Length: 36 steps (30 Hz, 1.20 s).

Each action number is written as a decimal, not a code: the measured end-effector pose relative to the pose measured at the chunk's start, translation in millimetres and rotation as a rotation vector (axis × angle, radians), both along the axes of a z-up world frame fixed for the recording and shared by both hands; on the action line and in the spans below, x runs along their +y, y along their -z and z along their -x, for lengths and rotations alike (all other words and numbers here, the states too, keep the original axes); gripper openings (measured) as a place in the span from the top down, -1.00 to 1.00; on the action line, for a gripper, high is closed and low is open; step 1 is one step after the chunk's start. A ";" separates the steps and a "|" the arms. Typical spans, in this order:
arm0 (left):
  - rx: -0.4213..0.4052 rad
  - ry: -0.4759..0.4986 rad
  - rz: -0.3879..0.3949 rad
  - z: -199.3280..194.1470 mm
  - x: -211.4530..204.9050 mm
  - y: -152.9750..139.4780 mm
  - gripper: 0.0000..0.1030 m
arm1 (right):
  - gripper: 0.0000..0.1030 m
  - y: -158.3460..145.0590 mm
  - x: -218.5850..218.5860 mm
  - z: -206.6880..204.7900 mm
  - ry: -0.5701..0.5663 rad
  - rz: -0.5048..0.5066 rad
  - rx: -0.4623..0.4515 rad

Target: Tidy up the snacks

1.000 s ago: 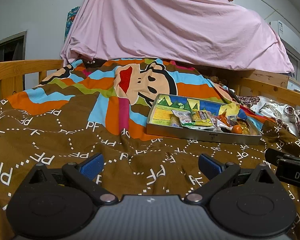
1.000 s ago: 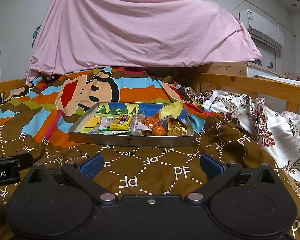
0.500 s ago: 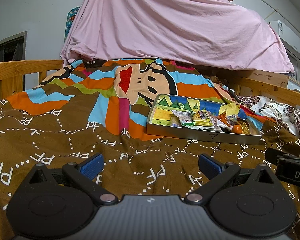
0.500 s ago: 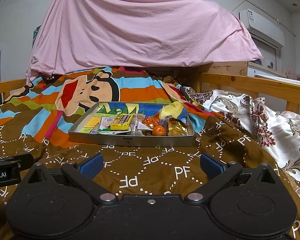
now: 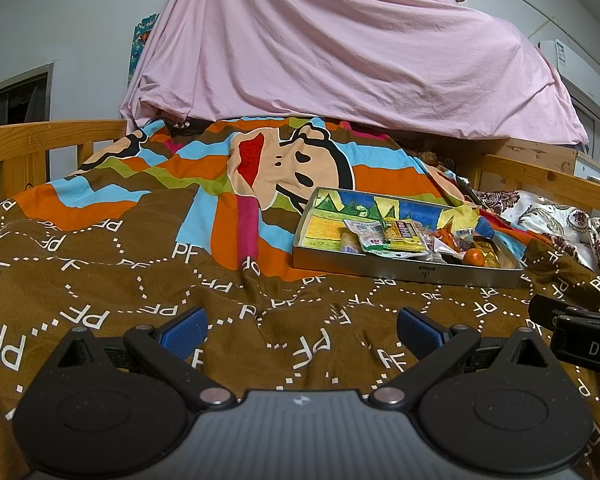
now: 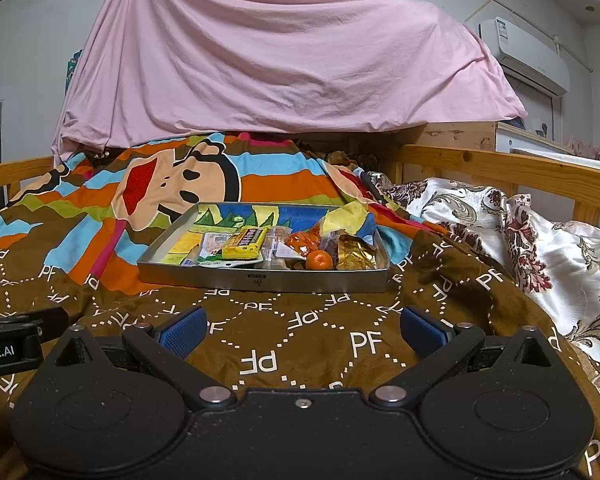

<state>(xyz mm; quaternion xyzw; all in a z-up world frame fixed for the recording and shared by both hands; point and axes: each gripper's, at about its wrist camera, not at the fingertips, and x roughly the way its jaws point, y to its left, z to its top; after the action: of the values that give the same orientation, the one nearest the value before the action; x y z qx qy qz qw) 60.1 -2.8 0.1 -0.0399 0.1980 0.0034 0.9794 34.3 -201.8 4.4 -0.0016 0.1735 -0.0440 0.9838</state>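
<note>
Snacks (image 6: 268, 246) are lying in a loose heap inside a shallow metal tray (image 6: 260, 282), which is sitting on the brown "PF" patterned blanket (image 6: 320, 332) of a wooden-railed bed (image 6: 500, 164), with a pink sheet (image 6: 280, 60) draped behind it. Going down in size within the tray: a crumpled yellow-and-blue wrapper (image 6: 350, 216) is leaning at the far right corner, a gold foil packet (image 6: 354, 258) is resting below it, a yellow candy bar pack (image 6: 246, 243) is lying across paler flat packets (image 6: 210, 246) at the middle, and a small orange mandarin (image 6: 319, 260) is sitting against the front wall. The tray's left part is showing bare painted floor. Both grippers are hovering low over the blanket, short of the tray: the left gripper (image 5: 300, 330) is standing with its jaws wide apart and holding nothing, and the right gripper (image 6: 302, 330) is doing the same. Whether the heap is waiting to be sorted or is already gathered as wanted, this scene is fitting either reading. If picking is in hand, I am judging that the yellow pack on top is offering the cleanest grasp; the jaws should be closing across its narrow width, lifting straight up so the packets beneath are not dragging, and the soft blanket is likely letting the tray tip under pressure.
</note>
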 end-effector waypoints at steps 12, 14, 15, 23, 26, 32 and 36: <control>0.000 0.000 0.000 -0.3 -0.3 0.4 -0.99 | -0.99 0.3 1.5 0.9 -0.002 0.001 0.002; 0.000 0.000 0.000 -0.2 -0.5 0.4 -0.99 | -0.99 0.2 1.2 0.5 -0.002 0.001 0.003; 0.000 0.000 0.000 -0.2 -0.4 0.4 -0.99 | -0.99 0.2 1.2 0.5 -0.002 0.001 0.003; 0.001 -0.001 0.000 -0.2 -0.4 0.3 -0.99 | -0.99 0.6 2.1 0.6 -0.002 0.001 0.003; 0.001 0.000 0.000 -0.3 -0.2 0.3 -0.99 | -0.99 1.2 2.8 0.6 -0.003 0.001 0.005; 0.001 0.000 0.000 -0.5 -0.3 0.3 -0.99 | -0.99 1.3 2.6 0.3 -0.003 0.001 0.006; 0.002 -0.001 0.000 -0.5 -0.5 0.2 -0.99 | -0.99 4.3 4.1 1.6 -0.006 0.000 0.009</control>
<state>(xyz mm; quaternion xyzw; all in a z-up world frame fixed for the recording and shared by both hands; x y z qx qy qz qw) 60.6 -3.2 -0.1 -0.0401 0.1987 0.0038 0.9792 32.8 -197.7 0.1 -0.0022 0.1781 -0.0412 0.9831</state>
